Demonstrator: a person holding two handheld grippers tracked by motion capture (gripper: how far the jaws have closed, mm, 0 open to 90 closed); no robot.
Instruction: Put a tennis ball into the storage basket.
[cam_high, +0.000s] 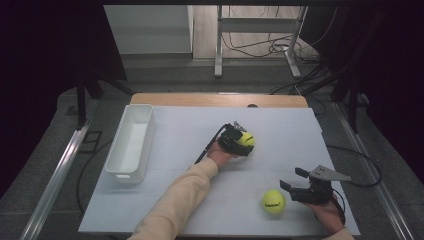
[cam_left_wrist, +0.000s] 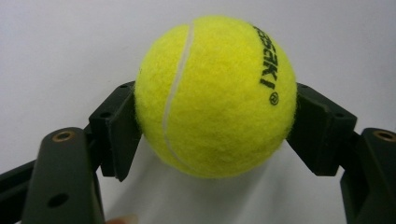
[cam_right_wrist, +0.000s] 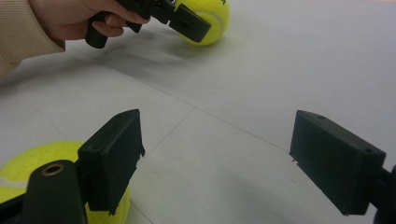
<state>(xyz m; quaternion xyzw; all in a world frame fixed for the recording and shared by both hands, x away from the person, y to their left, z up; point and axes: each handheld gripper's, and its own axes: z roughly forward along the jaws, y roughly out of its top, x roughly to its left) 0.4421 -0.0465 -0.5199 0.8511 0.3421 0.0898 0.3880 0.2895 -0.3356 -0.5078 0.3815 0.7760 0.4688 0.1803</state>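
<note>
A yellow tennis ball sits clamped between the two black jaws of the left tool, near the middle of the white surface, with both pads pressed against its sides. Its felt is bright and fuzzy, crossed by a curved white seam, with black lettering printed on one flank. The right tool rests near the surface's front right corner, its jaws spread wide apart with nothing between them. A second tennis ball lies on the surface just beside that tool's left jaw, apart from it. A white tray stands along the surface's left edge.
</note>
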